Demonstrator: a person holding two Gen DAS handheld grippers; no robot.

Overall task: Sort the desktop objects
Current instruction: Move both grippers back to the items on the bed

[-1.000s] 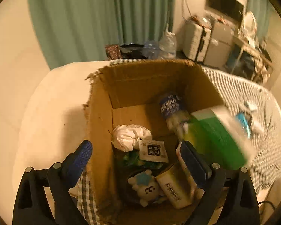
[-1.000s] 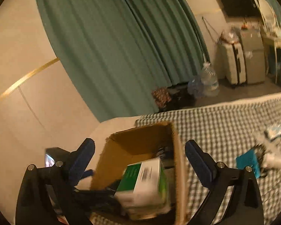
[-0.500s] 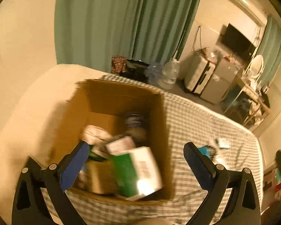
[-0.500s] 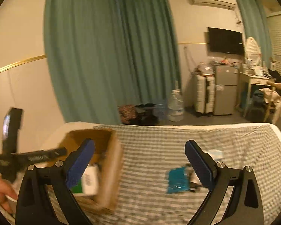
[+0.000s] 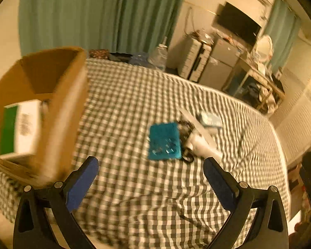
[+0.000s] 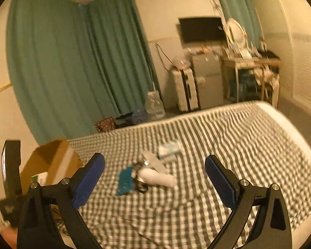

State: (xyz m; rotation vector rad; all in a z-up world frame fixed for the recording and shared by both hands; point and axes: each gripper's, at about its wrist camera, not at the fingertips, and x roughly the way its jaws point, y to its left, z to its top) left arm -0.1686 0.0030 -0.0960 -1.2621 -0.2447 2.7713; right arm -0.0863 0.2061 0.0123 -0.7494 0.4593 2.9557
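Here, two empty grippers hover over a checked bedspread w/ a cardboard box at the left.

Left gripper (image 5: pixel 150 175): blue-padded fingers (image 5: pixel 83 181) spread wide, nothing betw. them. Right gripper (image 6: pixel 154 176): also spread wide, holding nothing. The cardboard box (image 5: pixel 58 112) sits on the checked bedspread (image 5: pixel 134 197) at the left edge, open at the top; inside it lies a green-and-white carton (image 5: pixel 18 128). Well apart from the box, near the middle of the cover, lies a small heap of things: a teal packet (image 5: pixel 163 141), flat, touching a white roll (image 5: pixel 201 147) on its right, w/ a dark tangled item betw. them, too blurred to name. Just beyond the roll is a pale blue-and-white pack (image 5: pixel 210 119). Both views are motion-blurred. Behind the bed hang green curtains (image 6: pixel 72 62); a dark TV (image 6: pixel 201 30) is on the far wall.
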